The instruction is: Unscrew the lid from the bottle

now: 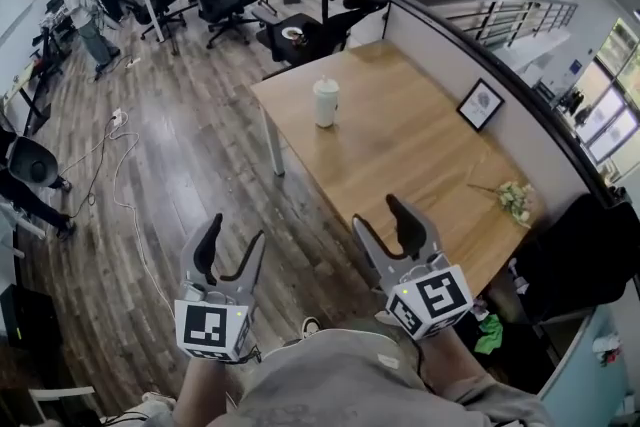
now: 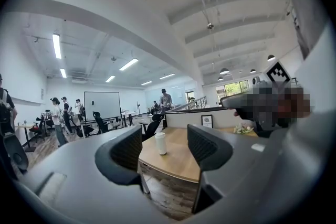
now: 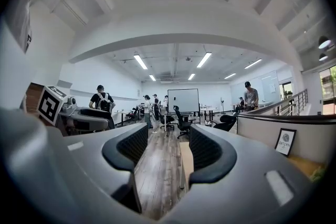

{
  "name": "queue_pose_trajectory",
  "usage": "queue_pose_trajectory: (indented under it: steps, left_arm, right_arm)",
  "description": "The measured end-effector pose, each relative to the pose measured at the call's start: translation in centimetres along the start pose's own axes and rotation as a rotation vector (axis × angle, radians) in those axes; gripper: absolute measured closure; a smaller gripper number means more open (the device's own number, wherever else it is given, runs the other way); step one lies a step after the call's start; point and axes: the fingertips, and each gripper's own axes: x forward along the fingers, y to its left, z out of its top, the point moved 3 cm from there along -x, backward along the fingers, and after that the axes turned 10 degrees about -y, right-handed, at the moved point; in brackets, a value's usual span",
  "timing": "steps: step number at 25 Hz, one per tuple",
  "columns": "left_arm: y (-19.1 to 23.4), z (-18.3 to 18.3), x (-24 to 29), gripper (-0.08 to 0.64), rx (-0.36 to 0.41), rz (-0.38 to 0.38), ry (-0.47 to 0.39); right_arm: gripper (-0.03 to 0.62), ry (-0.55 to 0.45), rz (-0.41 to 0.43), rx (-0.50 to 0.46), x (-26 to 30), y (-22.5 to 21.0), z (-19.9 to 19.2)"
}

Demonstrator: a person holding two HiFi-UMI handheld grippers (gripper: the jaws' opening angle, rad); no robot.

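The white bottle [image 1: 326,102] stands far off on the table [image 1: 400,150], its lid [image 1: 326,83] hard to make out, well beyond the left gripper [image 1: 236,231] and right gripper [image 1: 382,215], both empty with fingers apart; flowers [image 1: 515,200] lie by the table's right edge.

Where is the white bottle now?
In the head view, the white bottle stands on the wooden table near its far left edge, left of the framed picture.

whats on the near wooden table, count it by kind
bottle: 1
framed picture: 1
bunch of flowers: 1
total: 3
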Motion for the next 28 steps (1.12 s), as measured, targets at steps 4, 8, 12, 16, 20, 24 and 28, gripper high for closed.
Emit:
queue_pose_trajectory:
  steps: [4,8,12,16,20,24,28]
  left_arm:
    - [1.8,-1.0,1.8,0.290,-0.014,-0.006,0.010]
    - [4.1,-2.8,4.1,0.290,-0.031,-0.009,0.034]
    - [5.9,-4.4,7.4,0.290,-0.029,-0.019,0.045]
    - [7.8,-5.2,11.1,0.290,-0.023,-0.025,0.052]
    - [10.2,-6.6,14.4,0.290,-0.019,-0.028,0.082]
    - [11.9,-7.7,18.8,0.290,-0.014,-0.055,0.106]
    - [13.8,-9.1,24.6,0.290,-0.014,-0.080,0.153]
  right_arm:
    - [0.362,0.055,-0.009,0.003,2.4,-0.5,-1.5]
    - [0.362,0.078,-0.021,0.008,5.7,-1.6,-2.9]
    - [0.362,0.089,-0.033,0.015,9.0,-3.4,-4.3]
    - [0.360,0.104,-0.040,0.023,12.5,-5.6,-5.5]
    - [0.361,0.123,-0.045,0.044,16.5,-7.2,-7.0]
    - [0.362,0.143,-0.049,0.071,20.5,-9.6,-8.5]
    - [0.362,0.172,-0.069,0.093,25.1,-13.1,-10.2]
